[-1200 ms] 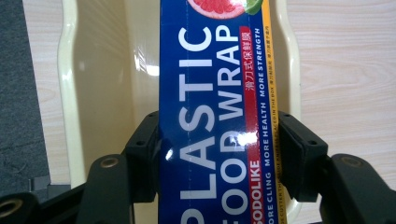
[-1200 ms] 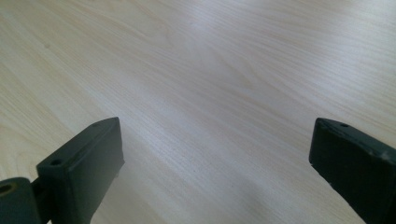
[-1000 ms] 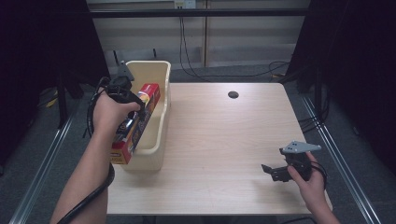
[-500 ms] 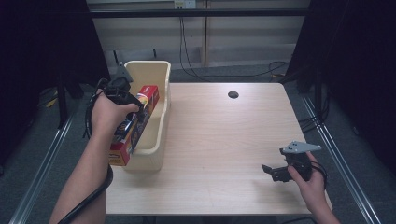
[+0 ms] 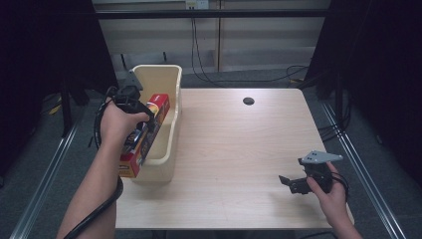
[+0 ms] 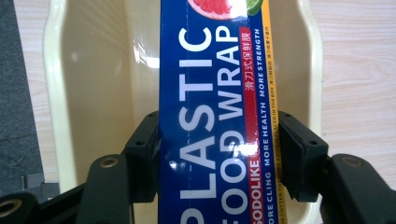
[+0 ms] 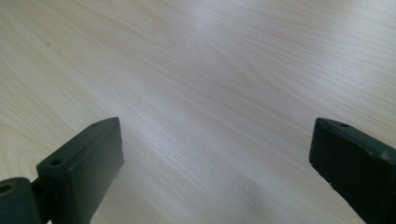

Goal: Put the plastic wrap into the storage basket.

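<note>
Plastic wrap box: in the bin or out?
Partly in: the long blue plastic food wrap box slants over the cream plastic bin, near end past its rim, left tongs clamped on it.

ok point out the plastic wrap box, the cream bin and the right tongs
plastic wrap box (image 6: 205, 116): left gripper view, blue printed face
cream bin (image 5: 171, 82): high view, right rim
right tongs (image 7: 215, 172): right gripper view, midway between the tips

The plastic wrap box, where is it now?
High view, table's left side: the plastic wrap box is clamped in the left gripper over the cream bin.
</note>
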{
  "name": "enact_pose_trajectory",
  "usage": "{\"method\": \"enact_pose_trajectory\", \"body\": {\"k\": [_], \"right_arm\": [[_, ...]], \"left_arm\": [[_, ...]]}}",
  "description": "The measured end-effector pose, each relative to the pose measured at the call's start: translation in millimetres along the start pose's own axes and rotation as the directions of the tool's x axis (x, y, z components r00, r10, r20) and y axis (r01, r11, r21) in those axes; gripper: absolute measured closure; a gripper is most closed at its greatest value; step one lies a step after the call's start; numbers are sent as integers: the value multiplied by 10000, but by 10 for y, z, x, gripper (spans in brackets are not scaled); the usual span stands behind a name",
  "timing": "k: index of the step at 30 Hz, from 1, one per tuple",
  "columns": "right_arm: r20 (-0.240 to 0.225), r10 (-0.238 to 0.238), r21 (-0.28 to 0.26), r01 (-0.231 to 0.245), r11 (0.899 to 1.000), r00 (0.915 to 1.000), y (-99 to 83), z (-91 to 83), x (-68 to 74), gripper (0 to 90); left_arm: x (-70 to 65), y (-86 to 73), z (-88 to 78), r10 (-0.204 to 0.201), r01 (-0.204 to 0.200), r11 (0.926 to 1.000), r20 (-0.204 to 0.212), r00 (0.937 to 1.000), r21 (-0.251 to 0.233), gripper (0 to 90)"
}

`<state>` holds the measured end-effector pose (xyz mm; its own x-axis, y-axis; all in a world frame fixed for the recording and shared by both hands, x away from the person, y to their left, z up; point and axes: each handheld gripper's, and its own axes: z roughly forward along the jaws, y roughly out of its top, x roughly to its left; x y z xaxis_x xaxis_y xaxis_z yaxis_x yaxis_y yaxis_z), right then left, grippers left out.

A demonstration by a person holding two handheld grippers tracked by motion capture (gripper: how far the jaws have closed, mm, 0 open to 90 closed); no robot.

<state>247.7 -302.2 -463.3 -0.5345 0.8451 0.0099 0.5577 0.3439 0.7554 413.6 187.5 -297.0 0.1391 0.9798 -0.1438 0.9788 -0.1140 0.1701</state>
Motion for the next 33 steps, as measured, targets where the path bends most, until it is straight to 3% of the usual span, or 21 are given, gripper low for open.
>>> {"method": "enact_pose_trajectory", "body": {"k": [33], "right_arm": [[30, -37, 52, 37, 10000, 10000, -13, 15, -6, 28]], "left_arm": [[95, 46, 182, -354, 348, 9990, 213, 9991, 273, 408]]}}
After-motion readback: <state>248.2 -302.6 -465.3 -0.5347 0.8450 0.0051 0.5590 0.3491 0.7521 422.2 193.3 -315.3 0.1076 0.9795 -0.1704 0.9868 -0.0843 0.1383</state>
